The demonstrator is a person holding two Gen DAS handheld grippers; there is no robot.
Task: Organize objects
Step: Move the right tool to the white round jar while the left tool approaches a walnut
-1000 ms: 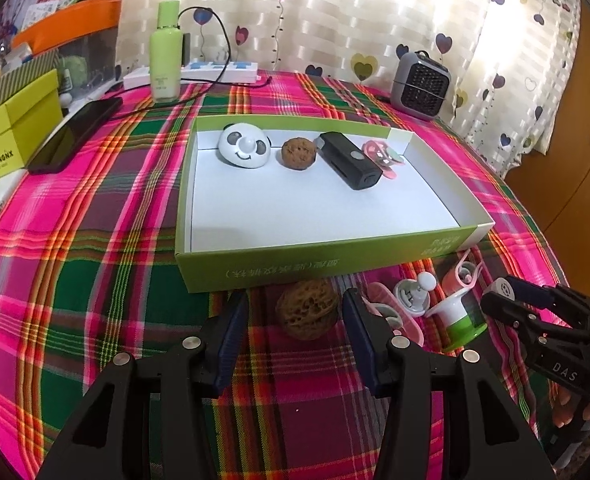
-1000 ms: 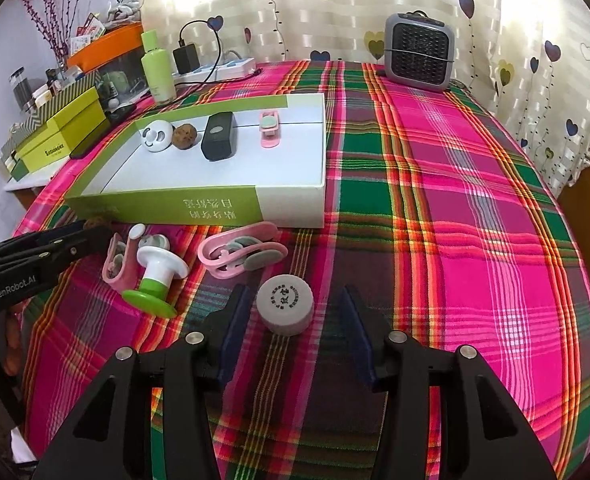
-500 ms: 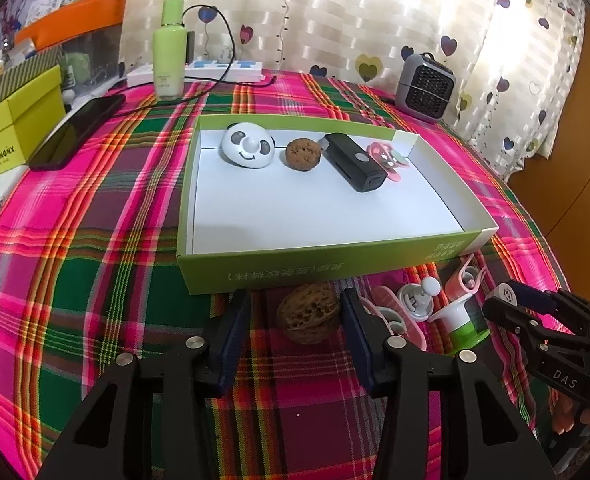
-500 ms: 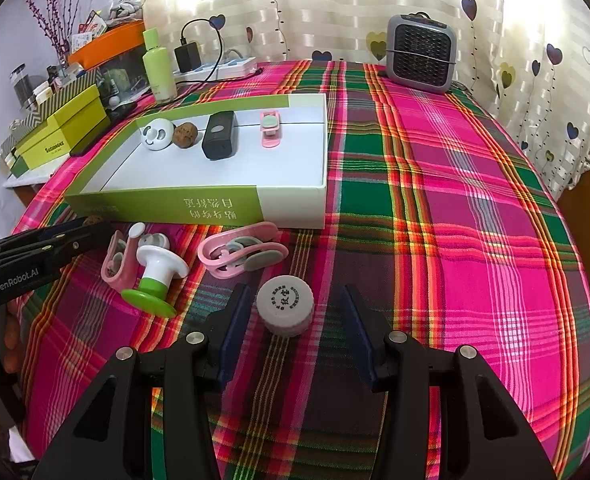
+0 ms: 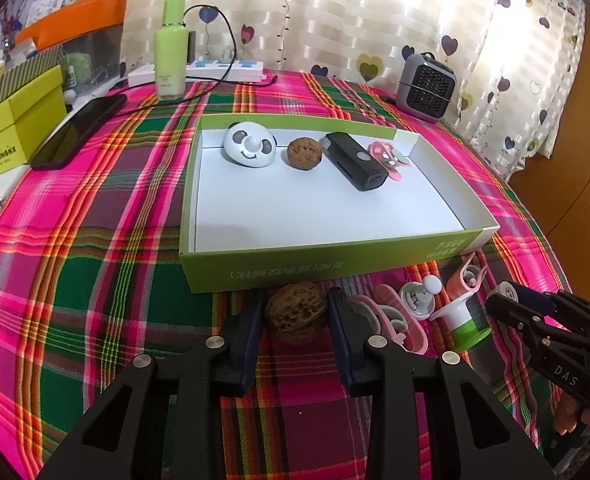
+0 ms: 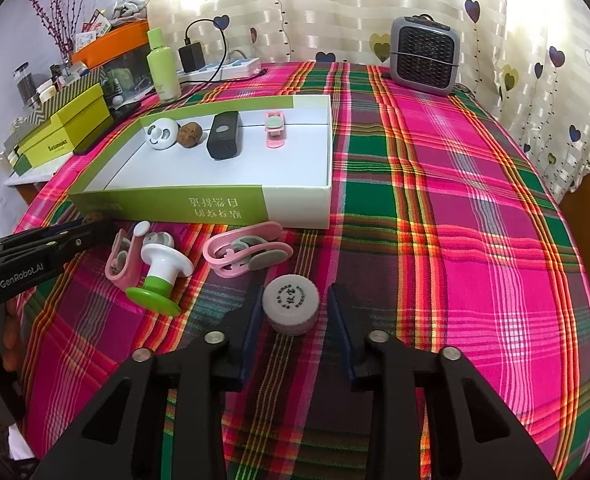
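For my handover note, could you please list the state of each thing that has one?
left gripper: jaws just closing, pads on walnut
right gripper: jaws just closing, gap beside cap
box: lidless, holding four items
bottle: upright, capped
phone: screen dark

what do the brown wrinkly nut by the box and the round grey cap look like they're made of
Brown wrinkled walnut: natural woody shell, matt, going by its deep pitted ridges. Round grey cap: probably moulded plastic, smooth with a slight sheen, ribbed rim and raised lettering on top.
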